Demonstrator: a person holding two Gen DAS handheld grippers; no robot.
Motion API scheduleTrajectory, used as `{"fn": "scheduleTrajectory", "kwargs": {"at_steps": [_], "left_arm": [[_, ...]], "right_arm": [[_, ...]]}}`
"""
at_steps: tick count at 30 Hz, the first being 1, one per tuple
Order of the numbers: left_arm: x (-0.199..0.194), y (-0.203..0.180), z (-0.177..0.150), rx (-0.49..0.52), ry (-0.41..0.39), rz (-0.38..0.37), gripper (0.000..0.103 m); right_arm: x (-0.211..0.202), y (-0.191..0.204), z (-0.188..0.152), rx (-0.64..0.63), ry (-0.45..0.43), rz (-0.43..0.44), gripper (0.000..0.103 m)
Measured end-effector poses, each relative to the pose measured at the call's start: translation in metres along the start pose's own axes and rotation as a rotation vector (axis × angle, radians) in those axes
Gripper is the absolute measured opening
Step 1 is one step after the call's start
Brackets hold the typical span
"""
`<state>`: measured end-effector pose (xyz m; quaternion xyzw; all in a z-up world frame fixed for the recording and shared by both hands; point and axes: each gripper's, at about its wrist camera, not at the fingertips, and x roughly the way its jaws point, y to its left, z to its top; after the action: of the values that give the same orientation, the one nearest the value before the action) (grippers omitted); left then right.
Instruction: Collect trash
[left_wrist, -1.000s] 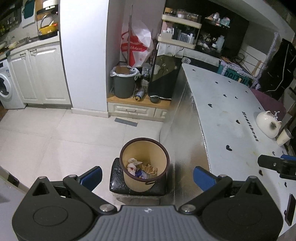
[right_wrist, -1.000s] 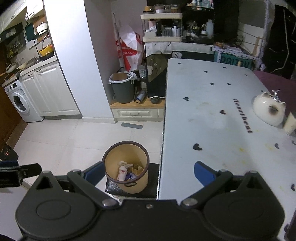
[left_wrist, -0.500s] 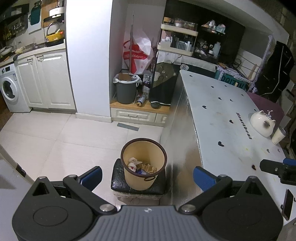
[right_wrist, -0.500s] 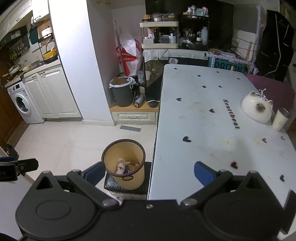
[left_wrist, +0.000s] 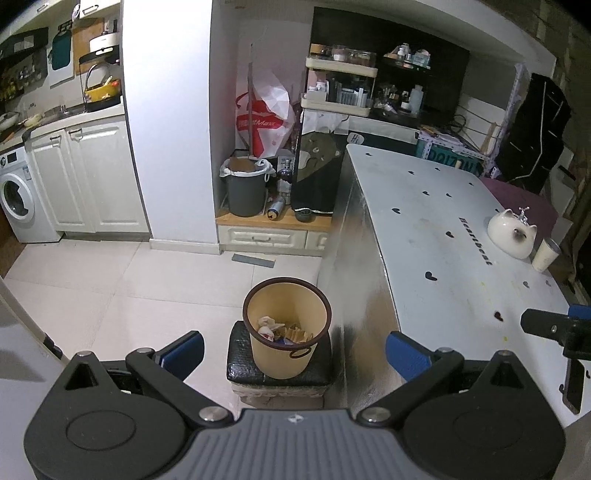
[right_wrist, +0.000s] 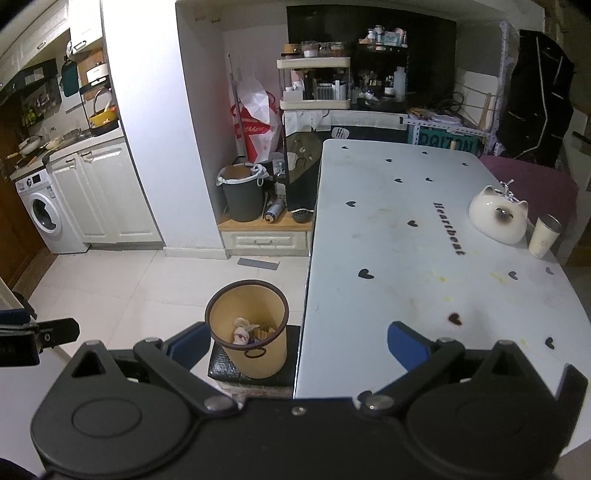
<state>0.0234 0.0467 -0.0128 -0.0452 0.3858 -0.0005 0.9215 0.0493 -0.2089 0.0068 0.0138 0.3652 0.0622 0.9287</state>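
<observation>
A tan waste bin (left_wrist: 286, 328) with a dark rim stands on a black stool (left_wrist: 240, 363) beside the white table (left_wrist: 443, 266). Crumpled paper trash (left_wrist: 271, 326) lies inside it. The bin also shows in the right wrist view (right_wrist: 251, 332). My left gripper (left_wrist: 293, 349) is open and empty, held high above and in front of the bin. My right gripper (right_wrist: 295, 341) is open and empty, above the table's near left edge. The right gripper's finger shows at the right edge of the left wrist view (left_wrist: 554, 326).
On the table's right side sit a white cat-shaped pot (right_wrist: 498, 218) and a paper cup (right_wrist: 543, 236). A grey bin (left_wrist: 245, 192), a red-and-white bag (left_wrist: 264, 118) and shelves stand at the back wall. White cabinets and a washing machine (left_wrist: 18, 199) are at the left.
Both grippers have pulled back and risen, so the bin and table look smaller and farther. Both stay open and empty.
</observation>
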Motion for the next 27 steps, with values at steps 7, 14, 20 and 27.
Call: {"fn": "scheduleTrajectory", "kwargs": {"at_steps": [7, 14, 20, 27], "left_arm": [[-0.006, 0.005, -0.004, 0.001, -0.003, 0.003, 0.103], [-0.009, 0.007, -0.006, 0.0, -0.006, 0.003, 0.103], [-0.013, 0.005, -0.006, 0.004, -0.011, 0.001, 0.103], [-0.014, 0.004, -0.005, 0.005, -0.013, 0.0, 0.103]], "right_arm": [[-0.006, 0.001, -0.007, 0.012, -0.001, 0.005, 0.103], [-0.01, 0.005, -0.01, 0.007, -0.008, 0.005, 0.103], [-0.009, 0.008, -0.009, 0.008, -0.006, 0.007, 0.103], [-0.01, 0.008, -0.009, 0.008, -0.005, 0.006, 0.103]]}}
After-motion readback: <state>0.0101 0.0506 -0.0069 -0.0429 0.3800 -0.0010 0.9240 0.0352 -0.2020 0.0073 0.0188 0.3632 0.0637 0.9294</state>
